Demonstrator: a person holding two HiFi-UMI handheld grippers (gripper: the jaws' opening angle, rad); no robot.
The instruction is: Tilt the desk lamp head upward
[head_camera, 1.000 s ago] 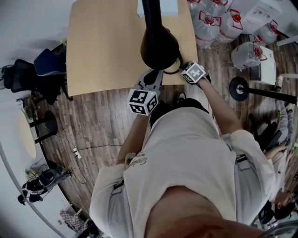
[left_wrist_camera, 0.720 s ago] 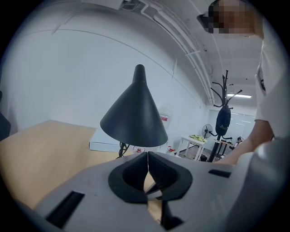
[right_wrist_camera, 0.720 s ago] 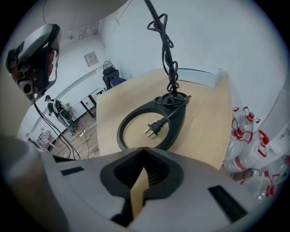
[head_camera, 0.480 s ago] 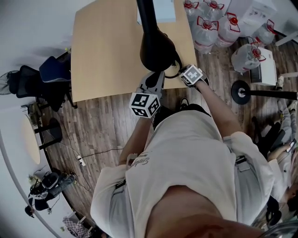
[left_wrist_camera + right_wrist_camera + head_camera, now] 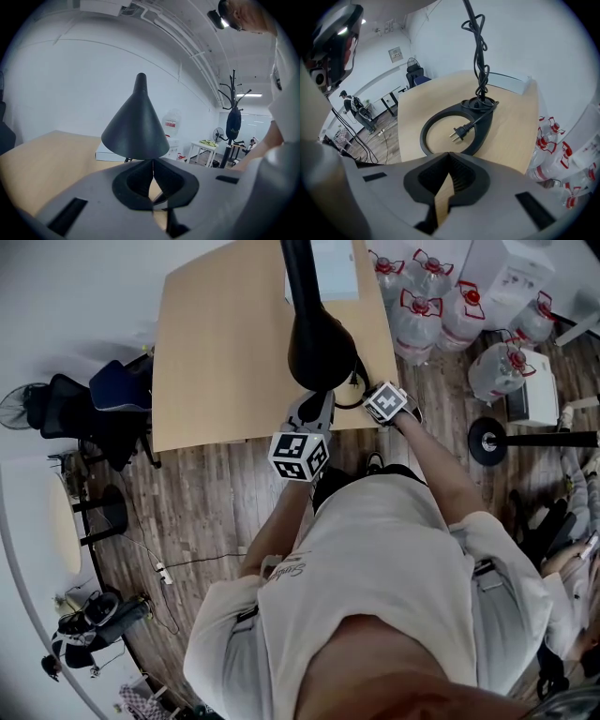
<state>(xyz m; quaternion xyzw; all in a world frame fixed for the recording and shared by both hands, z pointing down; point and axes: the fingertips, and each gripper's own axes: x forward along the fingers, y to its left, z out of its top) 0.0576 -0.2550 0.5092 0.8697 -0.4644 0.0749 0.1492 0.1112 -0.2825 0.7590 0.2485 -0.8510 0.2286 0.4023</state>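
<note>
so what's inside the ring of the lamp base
The plug lies on bare desk inside the base ring, and its cord runs out over the rim. The ring's near edge is partly covered by the right gripper.

The lamp arm [image 5: 298, 263] runs off the head view's top edge.
</note>
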